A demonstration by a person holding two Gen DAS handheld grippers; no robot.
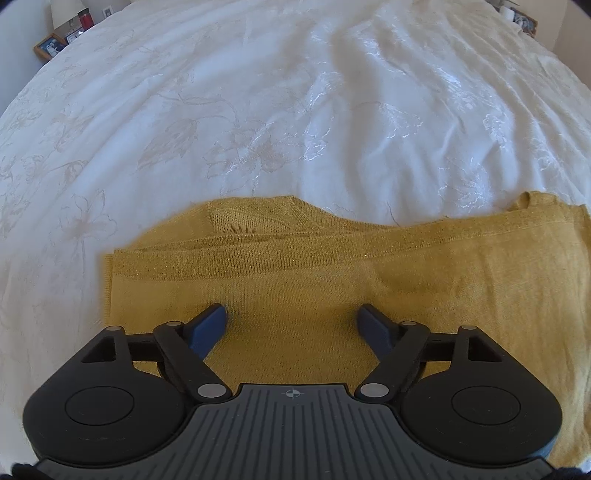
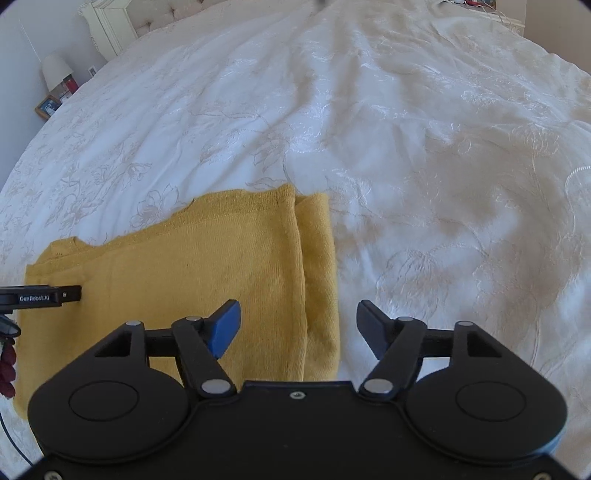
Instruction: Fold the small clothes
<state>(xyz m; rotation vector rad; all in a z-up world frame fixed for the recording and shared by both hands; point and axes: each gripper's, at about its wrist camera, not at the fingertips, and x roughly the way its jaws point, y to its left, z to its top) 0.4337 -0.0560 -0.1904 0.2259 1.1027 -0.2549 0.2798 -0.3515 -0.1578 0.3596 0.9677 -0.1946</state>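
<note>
A mustard-yellow knit garment (image 1: 332, 273) lies folded flat on the white bedspread (image 1: 258, 110). My left gripper (image 1: 291, 321) is open and empty, just above the garment's near left part. In the right wrist view the same garment (image 2: 184, 277) lies at the lower left, with its folded right edge (image 2: 317, 277) between my fingers. My right gripper (image 2: 298, 325) is open and empty over that edge, its right finger (image 2: 373, 328) above bare bedspread. The left gripper's tip (image 2: 55, 295) shows at the far left edge.
The embroidered white bedspread (image 2: 406, 147) stretches far ahead and to the right. A bedside table with a lamp (image 2: 55, 70) and a framed photo (image 2: 47, 106) stands at the far left. A headboard (image 2: 110, 26) is at the back.
</note>
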